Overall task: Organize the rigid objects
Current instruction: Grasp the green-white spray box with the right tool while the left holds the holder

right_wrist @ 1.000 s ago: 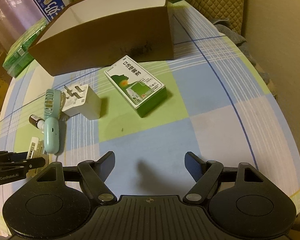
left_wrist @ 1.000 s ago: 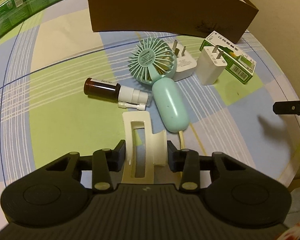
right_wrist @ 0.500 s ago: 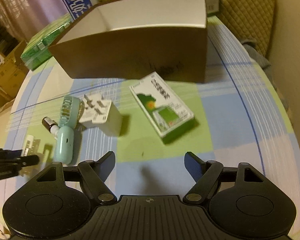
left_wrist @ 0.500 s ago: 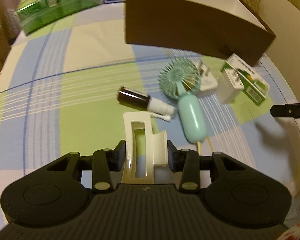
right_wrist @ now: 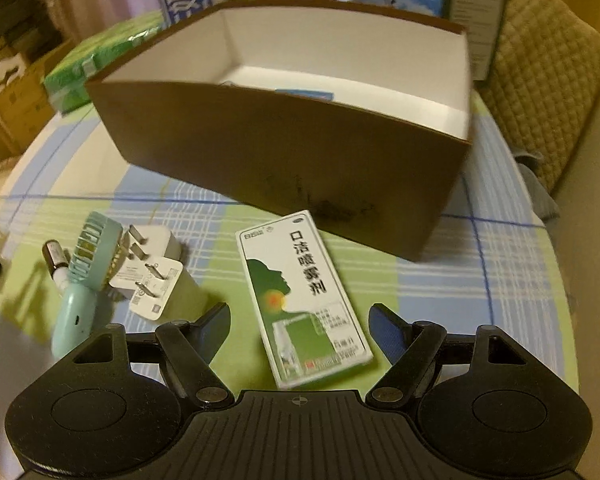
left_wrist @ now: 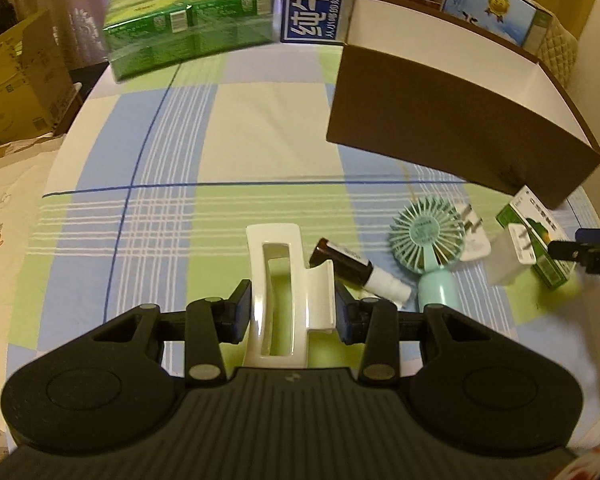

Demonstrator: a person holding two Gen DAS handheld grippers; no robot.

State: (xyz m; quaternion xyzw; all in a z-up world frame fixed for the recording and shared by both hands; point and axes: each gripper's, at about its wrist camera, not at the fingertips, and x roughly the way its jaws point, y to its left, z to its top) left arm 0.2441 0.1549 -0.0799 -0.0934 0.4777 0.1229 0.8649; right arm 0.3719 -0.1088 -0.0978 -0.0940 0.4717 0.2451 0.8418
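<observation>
1. We are holding the clip (left_wrist: pixel 290 292) in the left gripper (left_wrist: pixel 290 314), whose pads are pressing on both sides of it. The clip's long axis is running straight out along the fingers.
2. We are carrying the clip over the cloth (left_wrist: pixel 220 140). The box (left_wrist: pixel 452 136) is lying ahead and to the right of this gripper, so we judge the coming move to be a swing up and rightward over its near wall.
3. We are keeping the right gripper (right_wrist: pixel 300 330) wide open with nothing gripped. The carton (right_wrist: pixel 300 292) is lying flat between its fingers, its long axis running roughly along them, its near end just short of the gripper body.
4. The right hand is the nearer one to the carton, and the box is standing just beyond the carton's far end.
5. We are counting on the cloth: one fan (right_wrist: pixel 86 276), two chargers (right_wrist: pixel 160 280), one bottle (left_wrist: pixel 352 268), one carton, and one clip in hand.
6. Inside the box we are seeing the edge of something blue (right_wrist: pixel 304 94); what it is we cannot tell.
</observation>
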